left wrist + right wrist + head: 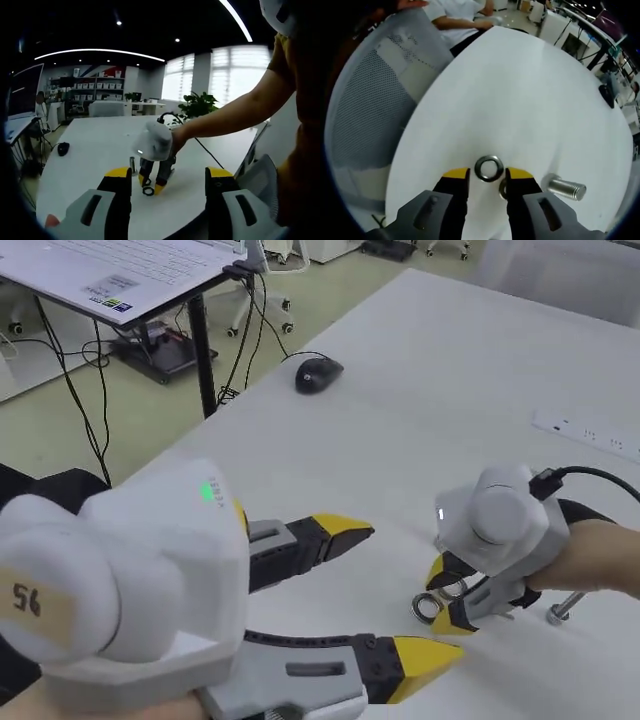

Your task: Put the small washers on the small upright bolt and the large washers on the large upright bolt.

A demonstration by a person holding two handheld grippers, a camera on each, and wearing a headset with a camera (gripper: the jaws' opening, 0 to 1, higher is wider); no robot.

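- Head view: the left tool [395, 592] is spread wide over the white desk [420, 420]. The right tool [450, 595] points down at a shiny round metal washer [428, 608].
- Left gripper view: the washer lies near an upright silver metal bolt [133, 164].
- Right gripper view: the right tool is spread, with the washer flat between its tips.

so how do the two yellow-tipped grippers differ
The left gripper has jaws spread wide over bare white table; the right gripper has them narrower, tips by a silver ring washer. The left gripper hangs clear of the parts; the right gripper is beside the silver bolt. Both are open, yellow-tipped.
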